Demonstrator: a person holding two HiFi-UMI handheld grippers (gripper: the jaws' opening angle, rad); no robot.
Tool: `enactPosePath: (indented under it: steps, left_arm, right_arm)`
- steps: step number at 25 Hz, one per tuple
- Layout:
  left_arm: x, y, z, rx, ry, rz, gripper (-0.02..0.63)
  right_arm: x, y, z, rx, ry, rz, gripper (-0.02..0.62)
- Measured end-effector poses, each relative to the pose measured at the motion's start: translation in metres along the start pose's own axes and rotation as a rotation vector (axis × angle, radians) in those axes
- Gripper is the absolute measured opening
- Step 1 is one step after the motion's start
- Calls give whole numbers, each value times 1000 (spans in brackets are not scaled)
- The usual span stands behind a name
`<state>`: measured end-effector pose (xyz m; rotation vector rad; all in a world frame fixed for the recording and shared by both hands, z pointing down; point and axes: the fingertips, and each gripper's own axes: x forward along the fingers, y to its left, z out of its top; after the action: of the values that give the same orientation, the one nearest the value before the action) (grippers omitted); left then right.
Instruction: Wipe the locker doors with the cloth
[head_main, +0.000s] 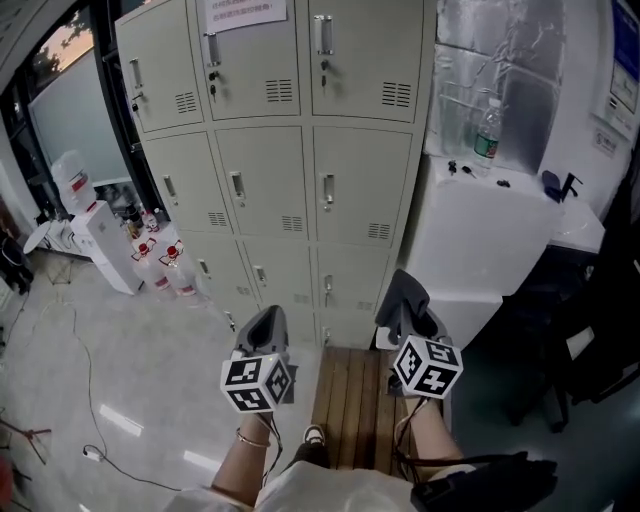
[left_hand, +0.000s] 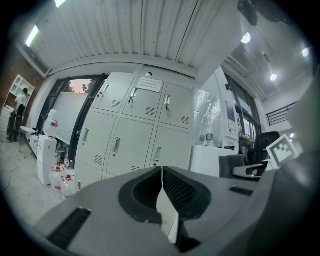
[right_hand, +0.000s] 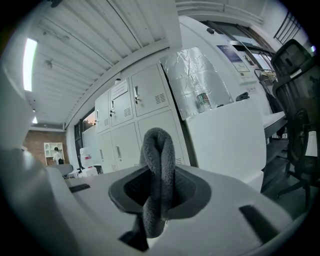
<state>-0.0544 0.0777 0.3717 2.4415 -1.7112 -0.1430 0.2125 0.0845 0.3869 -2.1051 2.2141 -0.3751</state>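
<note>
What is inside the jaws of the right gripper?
A folded grey cloth, pinched by the right gripper. Its loop sticks out in front; the rest is hidden below the jaws.

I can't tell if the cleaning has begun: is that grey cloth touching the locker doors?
Apart. The right gripper view shows the cloth clamped in the right gripper's jaws, with open space between it and the locker doors beyond.

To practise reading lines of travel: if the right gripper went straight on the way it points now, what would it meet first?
Probably a locker door in the right-hand column, the cloth in the right gripper touching first. The white cabinet stands close beside that line; depth is unclear.
</note>
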Motion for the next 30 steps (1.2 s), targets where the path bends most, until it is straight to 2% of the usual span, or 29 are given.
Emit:
enactPosePath:
  steps: [7, 20, 27, 30]
  left_arm:
    - [73, 12, 12, 0, -41, -29, 11]
    - [248, 52, 51, -6, -82, -99, 11]
    - [303, 57, 37, -29, -48, -118, 11]
    - [315, 58, 28, -37, -37, -99, 11]
  right_arm:
    - [63, -10, 13, 2, -27, 0, 66]
    - [220, -12, 71, -49, -88, -32, 66]
    - [256, -20, 72, -59, -93, -44, 66]
    - [266, -23, 72, -74, -88, -33, 66]
